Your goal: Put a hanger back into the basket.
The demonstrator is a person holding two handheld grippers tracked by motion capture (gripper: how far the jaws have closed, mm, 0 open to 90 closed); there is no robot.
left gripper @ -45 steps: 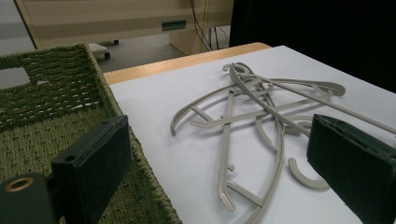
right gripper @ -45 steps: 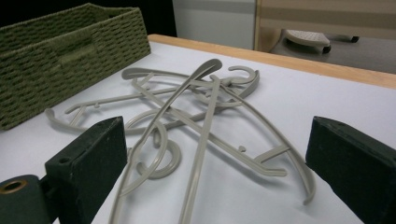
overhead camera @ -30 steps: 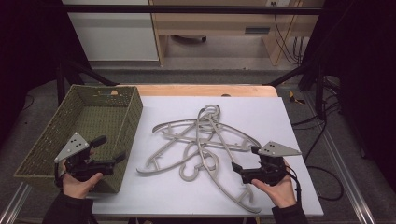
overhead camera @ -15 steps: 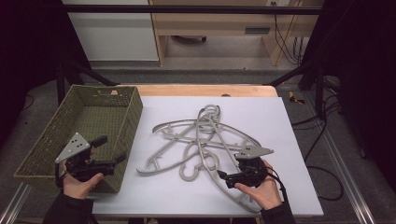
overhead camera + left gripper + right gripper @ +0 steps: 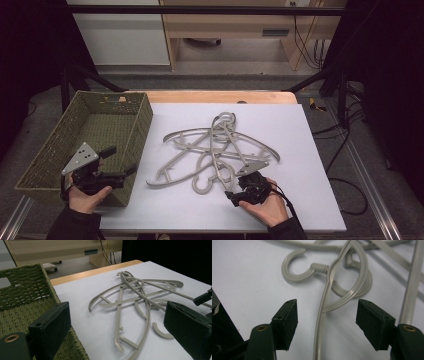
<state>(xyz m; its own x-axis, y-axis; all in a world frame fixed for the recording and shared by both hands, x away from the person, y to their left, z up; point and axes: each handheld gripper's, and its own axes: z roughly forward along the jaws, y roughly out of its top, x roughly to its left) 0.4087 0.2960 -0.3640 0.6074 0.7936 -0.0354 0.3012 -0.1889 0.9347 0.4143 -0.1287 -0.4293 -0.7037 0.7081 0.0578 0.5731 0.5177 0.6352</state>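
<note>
Several grey plastic hangers (image 5: pixel 220 150) lie tangled on the white board (image 5: pixel 300 130). My right gripper (image 5: pixel 231 192) is low at the pile's near edge. In the right gripper view, one hanger's thin arm (image 5: pixel 322 322) runs between the jaws below its hook (image 5: pixel 294 270). The right gripper (image 5: pixel 328 323) is open: its jaws have just been closing, but the pads stand clear of the arm on both sides. My left gripper (image 5: pixel 120 161) hovers over the near right corner of the green woven basket (image 5: pixel 90 135). It is open (image 5: pixel 120 327) and holds nothing.
The basket (image 5: pixel 22 297) sits left of the board, and its inside looks bare. A wooden table edge (image 5: pixel 220 96) runs behind the board. A black frame and cables stand at the right. A tip of the right gripper (image 5: pixel 202 298) pokes into the left gripper view.
My right gripper has moved left and down onto the near hanger arm, and its jaws have narrowed around it. The left gripper has stayed in place.
</note>
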